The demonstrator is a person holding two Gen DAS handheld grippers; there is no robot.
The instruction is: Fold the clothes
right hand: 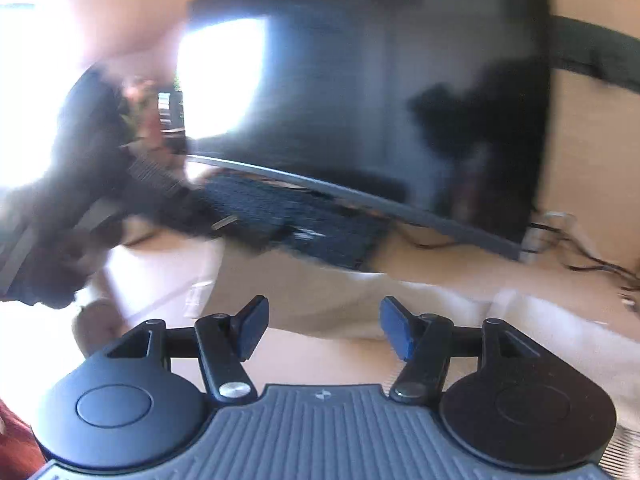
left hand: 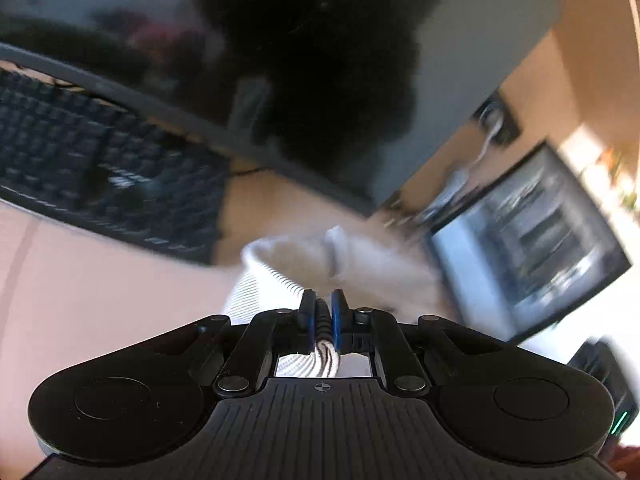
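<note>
- Ribbed off-white cloth, striped edge – a garment [left hand: 280, 276] – is pinched betw. the blue pads of the left gripper [left hand: 321, 316]; jaws closed tight on a bunched fold, some fabric also showing below the pads near the gripper body.
- Rest of the garment trails up and right from the pads, centre of the left wrist view, over the pale tan desk [left hand: 100, 280]. Blurred, so exact kind of clothing can't be told.
- Right gripper [right hand: 324, 328]: jaws apart, nothing betw. the blue pads [right hand: 254, 326]. Empty.
- In the right wrist view, pale cloth [right hand: 340, 300] lies across the mid frame just beyond the open jaws and runs off to the lower right; pads not touching it.
- Behind: dark keyboard [left hand: 100, 168] upper left of left view, big dark monitor [right hand: 360, 112] across the upper right-wrist frame, a tablet-like screen [left hand: 532, 232] at right of left view.
- Step, as I read it: grab phase of a fold – one corner/edge secured by left, right lining up for a second hold.
- Next move calls for: right jaws down onto a cloth edge near the lower centre of its frame, close, then both lift and carry the edge over. Needs care that the left pinch keeps only the layer wanted, and that the cloth stays clear of the keyboard.
</note>
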